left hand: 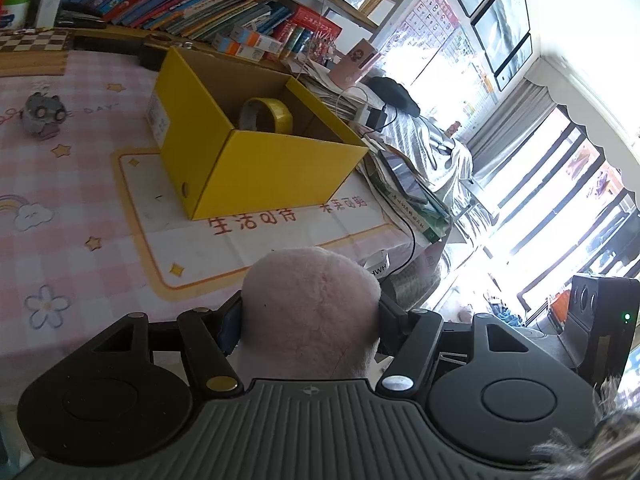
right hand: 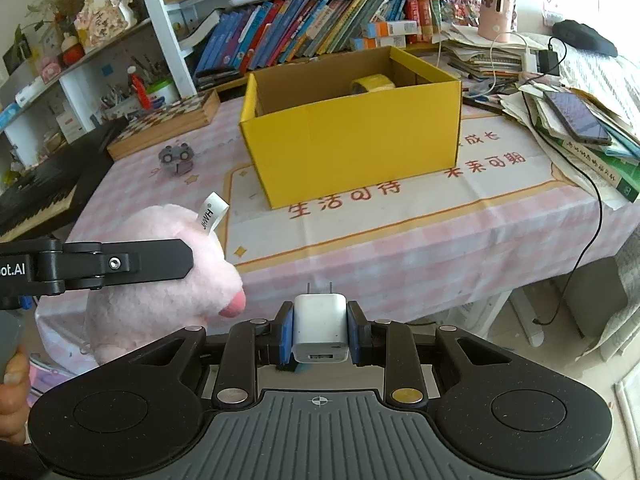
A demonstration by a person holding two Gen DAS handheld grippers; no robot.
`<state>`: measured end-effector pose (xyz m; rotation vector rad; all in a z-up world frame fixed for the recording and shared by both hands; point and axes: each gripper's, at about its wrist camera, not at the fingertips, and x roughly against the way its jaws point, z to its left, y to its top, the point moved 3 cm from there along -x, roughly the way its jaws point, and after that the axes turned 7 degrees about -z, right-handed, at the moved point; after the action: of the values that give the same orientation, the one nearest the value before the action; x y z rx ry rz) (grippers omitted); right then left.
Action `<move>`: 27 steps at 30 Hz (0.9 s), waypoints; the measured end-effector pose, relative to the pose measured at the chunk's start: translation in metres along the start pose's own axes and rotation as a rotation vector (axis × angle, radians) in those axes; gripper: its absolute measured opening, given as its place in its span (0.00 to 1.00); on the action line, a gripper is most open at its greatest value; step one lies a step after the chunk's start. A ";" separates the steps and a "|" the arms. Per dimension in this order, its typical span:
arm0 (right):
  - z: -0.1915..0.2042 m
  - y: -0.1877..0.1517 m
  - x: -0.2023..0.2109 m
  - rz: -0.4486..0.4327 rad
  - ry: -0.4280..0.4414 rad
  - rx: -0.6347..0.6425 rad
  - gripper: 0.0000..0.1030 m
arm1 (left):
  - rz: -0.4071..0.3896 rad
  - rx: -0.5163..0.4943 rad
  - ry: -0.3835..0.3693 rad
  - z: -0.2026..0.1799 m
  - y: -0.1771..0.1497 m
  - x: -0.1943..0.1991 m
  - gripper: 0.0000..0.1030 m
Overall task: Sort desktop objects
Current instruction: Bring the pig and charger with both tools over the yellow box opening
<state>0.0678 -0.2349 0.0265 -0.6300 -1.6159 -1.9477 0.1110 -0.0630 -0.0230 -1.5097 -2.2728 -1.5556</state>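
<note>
Both loads are held clear of the counter (right hand: 400,248), short of the yellow box (right hand: 352,136), likely so each can go in over the rim

Left gripper (left hand: 310,316): jaws about half spread, clamped on the pink plush toy (left hand: 312,312) across its soft body. From the right wrist view the toy (right hand: 160,280) sits at 9 o'clock, white tag up, pink snout toward 3 o'clock

Right gripper (right hand: 320,330): jaws as close as they go, blue pads flat on both sides of the white charger plug (right hand: 319,330), prongs pointing to 12 o'clock, USB port facing the camera

The box is open-topped at 12 o'clock, mid counter, so it reads as the drop target. Yellow tape roll (right hand: 372,82) is already inside, standing against the far wall

Small grey toy (right hand: 178,158) is loose on the counter at 10 o'clock, well apart from the box, probably not yet sorted

Count: 1 box, 1 tape roll, 1 plush, 1 charger, 1 grey toy, 2 grippers
</note>
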 end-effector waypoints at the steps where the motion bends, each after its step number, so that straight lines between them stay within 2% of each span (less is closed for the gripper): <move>1: -0.003 0.002 -0.001 0.001 0.001 0.000 0.26 | 0.000 -0.001 0.000 -0.002 0.001 -0.003 0.61; 11: -0.032 0.027 -0.019 0.005 0.029 0.026 0.26 | -0.016 -0.001 0.017 -0.018 0.015 -0.037 0.61; 16: -0.050 0.045 -0.028 -0.025 0.048 0.032 0.26 | -0.042 0.001 0.016 -0.026 0.029 -0.053 0.61; 22: -0.062 0.082 -0.039 -0.088 0.091 0.071 0.26 | -0.118 -0.028 0.023 -0.041 0.059 -0.066 0.61; 27: -0.069 0.119 -0.049 -0.151 0.134 0.115 0.26 | -0.207 -0.055 0.058 -0.048 0.091 -0.072 0.61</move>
<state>0.1816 -0.3151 0.0702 -0.3335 -1.7185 -1.9406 0.1904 -0.1436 0.0325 -1.2549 -2.4400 -1.6999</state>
